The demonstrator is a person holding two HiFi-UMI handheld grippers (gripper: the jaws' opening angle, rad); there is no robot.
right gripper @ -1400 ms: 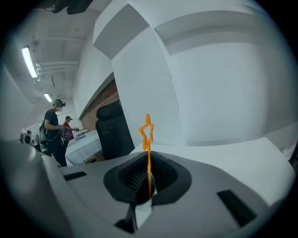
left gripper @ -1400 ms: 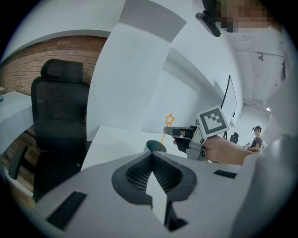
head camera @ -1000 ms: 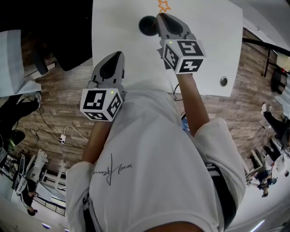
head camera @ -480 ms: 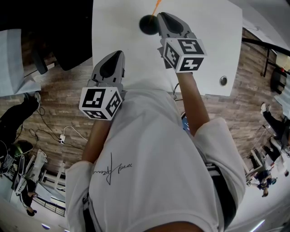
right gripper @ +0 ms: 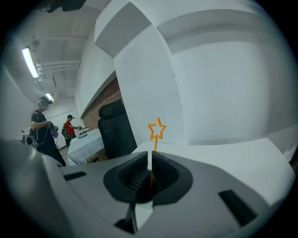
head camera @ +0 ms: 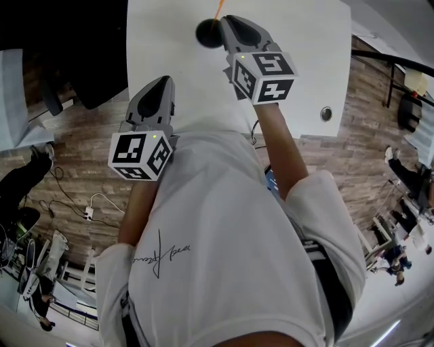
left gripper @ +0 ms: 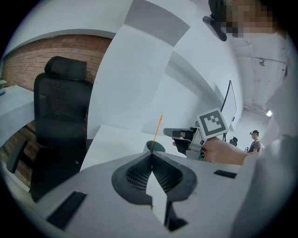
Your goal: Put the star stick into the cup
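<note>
My right gripper (head camera: 224,22) is shut on the thin orange star stick (head camera: 218,8), right beside the dark cup (head camera: 205,33) on the white table (head camera: 305,68). In the right gripper view the stick rises from between the jaws (right gripper: 150,157) and its star (right gripper: 157,128) points up. From the left gripper view the stick (left gripper: 158,132) leans over the teal cup (left gripper: 157,146), its lower end hidden behind my left jaws. My left gripper (head camera: 163,83) hangs at the table's near edge, shut with nothing in it (left gripper: 151,156).
A black office chair (left gripper: 58,121) stands left of the table. A round grommet (head camera: 326,113) sits in the table's near right corner. Cables and a power strip (head camera: 88,213) lie on the wood floor at the left. People stand far off (right gripper: 42,125).
The right gripper has carried the stick left, closer over the cup, and the star has left the top of the head view. The left gripper has stayed at the table's edge.
</note>
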